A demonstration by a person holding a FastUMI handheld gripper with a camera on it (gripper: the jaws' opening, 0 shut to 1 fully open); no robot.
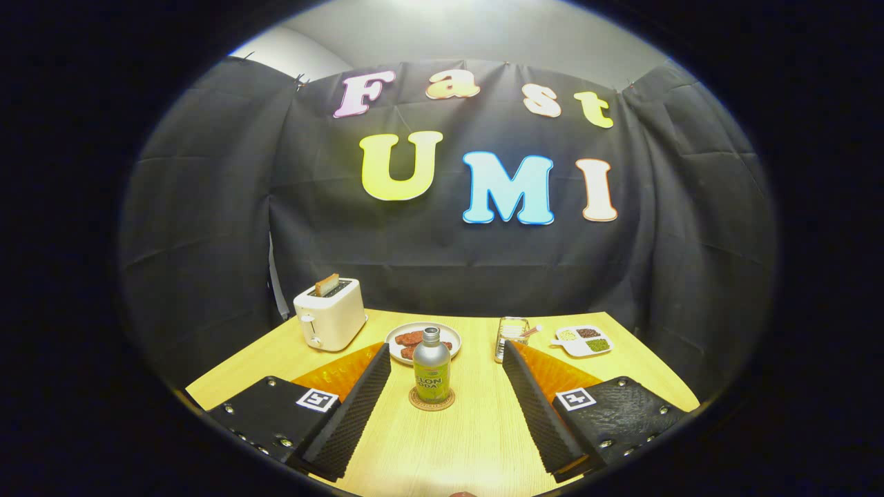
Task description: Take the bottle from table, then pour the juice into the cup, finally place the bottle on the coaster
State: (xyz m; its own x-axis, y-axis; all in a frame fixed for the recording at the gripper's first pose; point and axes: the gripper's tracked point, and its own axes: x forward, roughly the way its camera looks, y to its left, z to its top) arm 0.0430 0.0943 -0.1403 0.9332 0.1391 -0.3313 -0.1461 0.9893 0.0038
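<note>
A green juice bottle [432, 366] with a silver cap stands upright on a round cork coaster [431, 401] on the wooden table [442, 442]. It sits just ahead of my gripper [446, 359], centred between the two fingers, which stand wide apart and touch nothing. A clear glass cup [510, 337] stands beyond the right finger, to the right of the bottle.
A cream toaster [330, 313] with a slice of bread in it stands at the back left. A white plate [414, 331] with reddish food lies behind the bottle. A small white dish [583, 340] with several compartments of food sits at the back right.
</note>
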